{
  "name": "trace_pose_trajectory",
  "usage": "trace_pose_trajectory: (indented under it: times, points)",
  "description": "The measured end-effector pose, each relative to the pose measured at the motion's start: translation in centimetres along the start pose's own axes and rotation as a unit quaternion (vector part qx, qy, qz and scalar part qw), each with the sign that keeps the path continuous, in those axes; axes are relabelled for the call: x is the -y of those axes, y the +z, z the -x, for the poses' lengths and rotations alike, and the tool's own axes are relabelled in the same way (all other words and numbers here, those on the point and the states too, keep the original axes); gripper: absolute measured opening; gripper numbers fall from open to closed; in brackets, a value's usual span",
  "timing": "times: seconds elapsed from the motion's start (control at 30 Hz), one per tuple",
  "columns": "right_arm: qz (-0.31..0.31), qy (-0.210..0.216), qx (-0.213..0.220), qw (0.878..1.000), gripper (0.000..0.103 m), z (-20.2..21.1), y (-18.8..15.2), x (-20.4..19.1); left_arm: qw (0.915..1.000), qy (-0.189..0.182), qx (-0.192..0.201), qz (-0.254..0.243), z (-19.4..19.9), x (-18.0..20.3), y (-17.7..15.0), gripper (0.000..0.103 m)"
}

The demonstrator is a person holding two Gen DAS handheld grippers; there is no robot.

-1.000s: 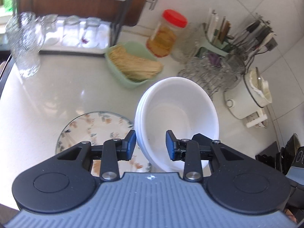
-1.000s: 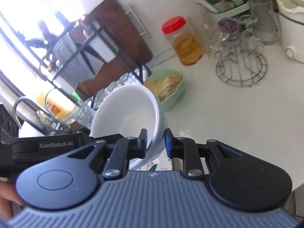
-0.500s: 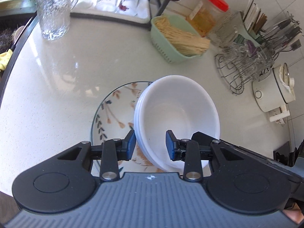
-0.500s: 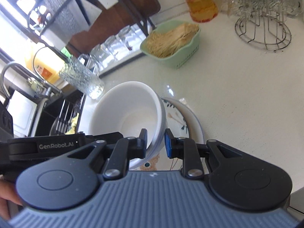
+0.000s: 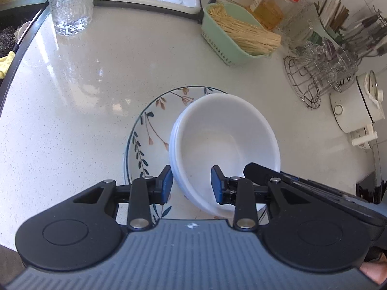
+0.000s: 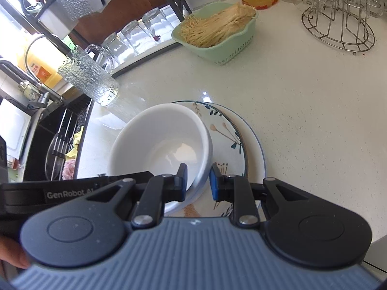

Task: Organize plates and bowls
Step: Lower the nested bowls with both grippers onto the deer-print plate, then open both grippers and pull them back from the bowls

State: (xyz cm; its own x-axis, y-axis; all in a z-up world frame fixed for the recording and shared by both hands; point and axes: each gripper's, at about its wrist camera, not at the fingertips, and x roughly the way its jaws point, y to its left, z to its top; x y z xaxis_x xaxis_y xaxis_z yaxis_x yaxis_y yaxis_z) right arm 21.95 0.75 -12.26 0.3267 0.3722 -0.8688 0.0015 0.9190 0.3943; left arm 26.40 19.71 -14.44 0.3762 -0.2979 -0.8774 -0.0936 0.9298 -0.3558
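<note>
bowls (image 5: 225,149) first: a nested white stack (two rims show for certain at the near left edge, perhaps a third) sits low in the middle of both views, over the floral plate (image 5: 154,125). in the right wrist view that plate lies on a plainer plate (image 6: 260,154) whose edge peeks out to the right, so we judge the aim is one tidy pile, plates under, bowls on top. whether the stack's base already touches the floral plate we cannot tell; it is hidden by the bowl walls.

we hold the stack from two sides, likely because it is wide and smooth, and two grips on opposite walls keep it level on the way down. the left gripper (image 5: 191,182) straddles the near left wall of the stack, one blue pad outside and one inside, clenched on the bowls as far as we can see. the right gripper (image 6: 198,182) does the same on the opposite wall, its pads pinched close on the rim. each gripper's body shows in the other's view, at lower right and lower left.

both tools point steeply down at the white counter (image 5: 72,120). a fingertip (image 6: 13,256) shows at the lower left edge of the right view.

the green basket of noodles (image 5: 232,33), the textured glass (image 5: 70,7) and the wire rack (image 5: 312,82) stand well apart along the top of the frame, clear of the pile.
</note>
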Motion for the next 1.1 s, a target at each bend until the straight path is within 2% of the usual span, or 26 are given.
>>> trace_pose_trajectory:
  times: [0.1, 0.37, 0.47, 0.6, 0.63, 0.67, 0.77, 0.8, 0.83, 0.9, 1.1]
  points:
    - [0.001, 0.003, -0.001, 1.000, 0.023, 0.1, 0.1, 0.1, 0.9998, 0.010, 0.015, 0.000, 0.6, -0.1, 0.2, 0.045]
    - [0.014, 0.010, 0.035, 0.999, 0.023, 3.5, 0.7, 0.1, 0.9982, 0.030, 0.052, -0.003, 3.6, 0.9, -1.1, 0.045]
    - [0.031, 0.017, 0.052, 0.998, 0.023, 5.6, 0.7, -0.2, 0.9967, 0.033, 0.075, 0.004, 5.7, 1.7, -2.0, 0.045]
    - [0.052, 0.021, 0.083, 0.995, 0.024, 8.8, 0.6, -0.7, 0.9936, 0.039, 0.106, -0.012, 8.9, 3.1, -3.3, 0.045]
    - [0.063, 0.017, 0.093, 0.994, 0.032, 9.6, 0.5, -0.8, 0.9924, 0.044, 0.113, -0.019, 9.8, 3.5, -3.7, 0.045]
    - [0.072, 0.013, 0.103, 0.992, 0.046, 10.5, 0.3, -0.9, 0.9915, 0.047, 0.119, -0.024, 10.5, 3.8, -4.1, 0.049]
    - [0.092, 0.005, 0.127, 0.988, 0.072, 12.9, -0.4, -0.8, 0.9870, 0.062, 0.145, -0.028, 12.9, 4.6, -5.4, 0.071]
    - [0.099, 0.002, 0.135, 0.986, 0.076, 13.6, -0.6, -0.8, 0.9847, 0.073, 0.155, -0.032, 13.7, 4.9, -6.0, 0.075]
    - [0.103, -0.002, 0.145, 0.984, 0.079, 14.4, -0.9, -0.8, 0.9828, 0.082, 0.162, -0.032, 14.5, 5.1, -6.5, 0.077]
    - [0.106, -0.001, 0.164, 0.981, 0.079, 16.3, -1.3, -0.7, 0.9805, 0.085, 0.176, -0.026, 16.2, 5.5, -7.6, 0.085]
    - [0.122, 0.027, 0.198, 0.972, 0.079, 20.8, -2.8, -0.6, 0.9712, 0.095, 0.217, -0.021, 20.9, 6.8, -11.2, 0.096]
